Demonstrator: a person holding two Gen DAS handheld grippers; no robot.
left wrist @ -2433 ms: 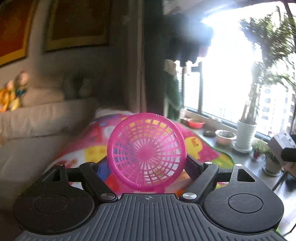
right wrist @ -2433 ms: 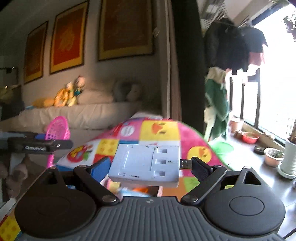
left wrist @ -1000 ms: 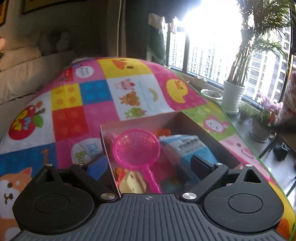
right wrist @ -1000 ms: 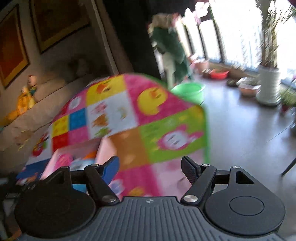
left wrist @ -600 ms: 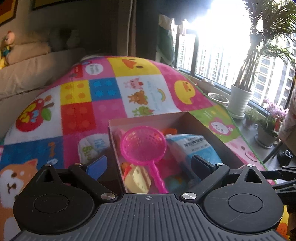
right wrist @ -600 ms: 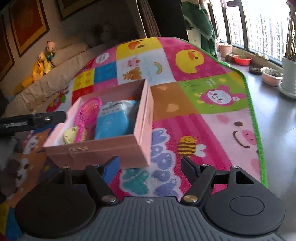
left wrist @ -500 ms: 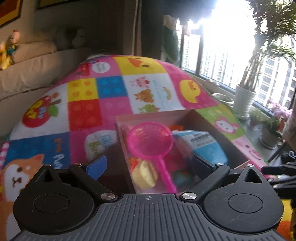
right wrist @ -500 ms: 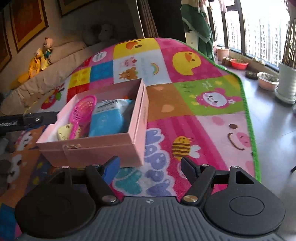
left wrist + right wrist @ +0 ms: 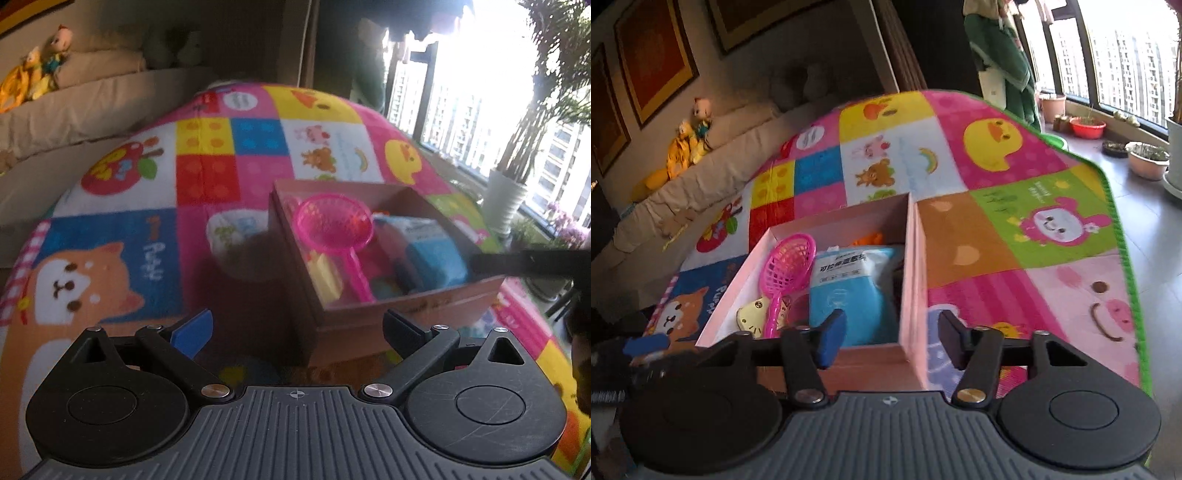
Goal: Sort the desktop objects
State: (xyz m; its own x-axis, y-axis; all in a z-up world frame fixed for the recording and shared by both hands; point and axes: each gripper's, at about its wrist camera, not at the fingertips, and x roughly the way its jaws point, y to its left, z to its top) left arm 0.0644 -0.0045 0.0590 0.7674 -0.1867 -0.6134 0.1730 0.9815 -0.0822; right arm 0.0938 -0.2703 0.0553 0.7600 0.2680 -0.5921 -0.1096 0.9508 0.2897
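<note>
Pink strainer (image 9: 334, 224) lies in pink box (image 9: 406, 314) on play mat (image 9: 207, 177), beside blue packet (image 9: 849, 291). Right view alone shows packet lettering. Left gripper (image 9: 297, 330) and right gripper (image 9: 892, 341): fingers spread, holding nothing.

On the play mat (image 9: 110, 206), the word "Puppy" is printed in white on the blue square just beside the orange dog picture (image 9: 85, 280). Chinese characters are printed on the blue packet (image 9: 849, 291) inside the pink box (image 9: 912, 258), but they cannot be read.
</note>
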